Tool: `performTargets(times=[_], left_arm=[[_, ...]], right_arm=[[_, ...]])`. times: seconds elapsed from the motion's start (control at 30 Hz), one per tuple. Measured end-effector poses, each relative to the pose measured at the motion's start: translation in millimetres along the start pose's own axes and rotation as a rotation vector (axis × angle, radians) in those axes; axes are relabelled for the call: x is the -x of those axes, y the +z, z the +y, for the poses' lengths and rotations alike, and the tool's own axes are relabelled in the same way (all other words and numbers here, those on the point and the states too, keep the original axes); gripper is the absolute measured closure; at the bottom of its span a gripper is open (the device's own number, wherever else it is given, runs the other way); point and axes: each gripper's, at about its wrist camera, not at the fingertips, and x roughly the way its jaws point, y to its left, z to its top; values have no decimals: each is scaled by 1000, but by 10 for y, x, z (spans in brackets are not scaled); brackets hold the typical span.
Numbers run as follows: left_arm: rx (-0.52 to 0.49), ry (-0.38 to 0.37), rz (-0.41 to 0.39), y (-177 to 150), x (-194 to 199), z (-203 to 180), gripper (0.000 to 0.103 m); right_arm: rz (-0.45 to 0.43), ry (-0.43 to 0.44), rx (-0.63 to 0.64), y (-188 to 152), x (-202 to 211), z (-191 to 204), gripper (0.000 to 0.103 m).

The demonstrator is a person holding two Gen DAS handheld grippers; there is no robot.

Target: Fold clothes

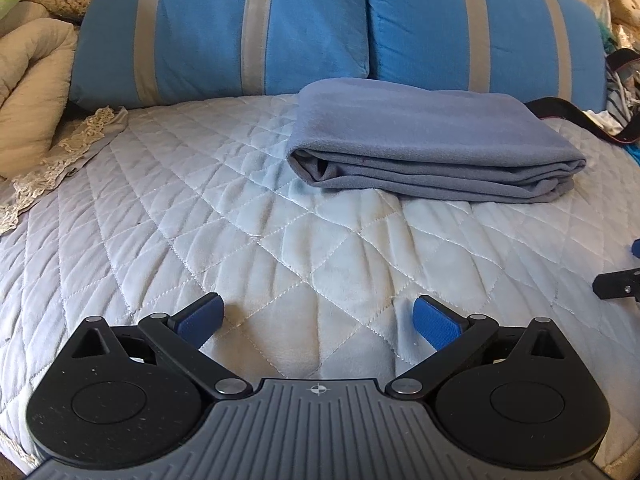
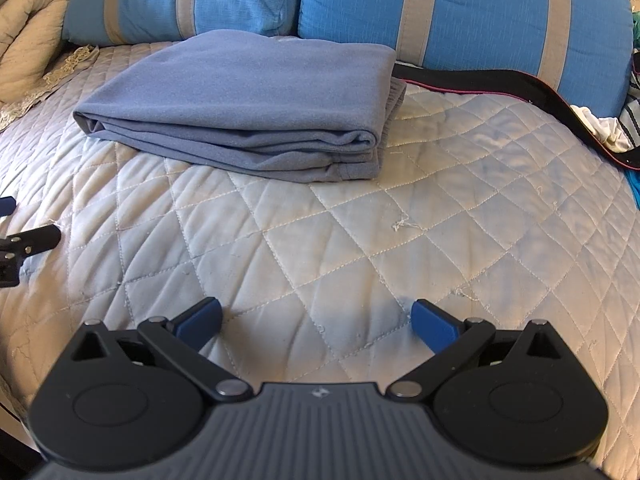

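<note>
Blue-padded jaws of left gripper (image 1: 318, 320) and right gripper (image 2: 316, 320) spread wide, empty, above quilt (image 2: 360, 240).

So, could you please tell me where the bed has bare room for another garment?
The quilt is bare between the folded grey garment and both open grippers. It is crowded at the right edge, around the black strap and loose clothes.

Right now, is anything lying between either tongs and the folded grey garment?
Nothing visible. Only bare quilted bedspread lies between the open right tongs, the open left tongs and the folded grey garment.
</note>
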Motion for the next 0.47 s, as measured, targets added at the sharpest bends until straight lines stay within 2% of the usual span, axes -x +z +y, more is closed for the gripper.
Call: performTargets(times=[0.47], left_arm=[[17,15,16,27,-17,-10,0]], right_arm=[[-3,-6,1,-8,6,14,0]])
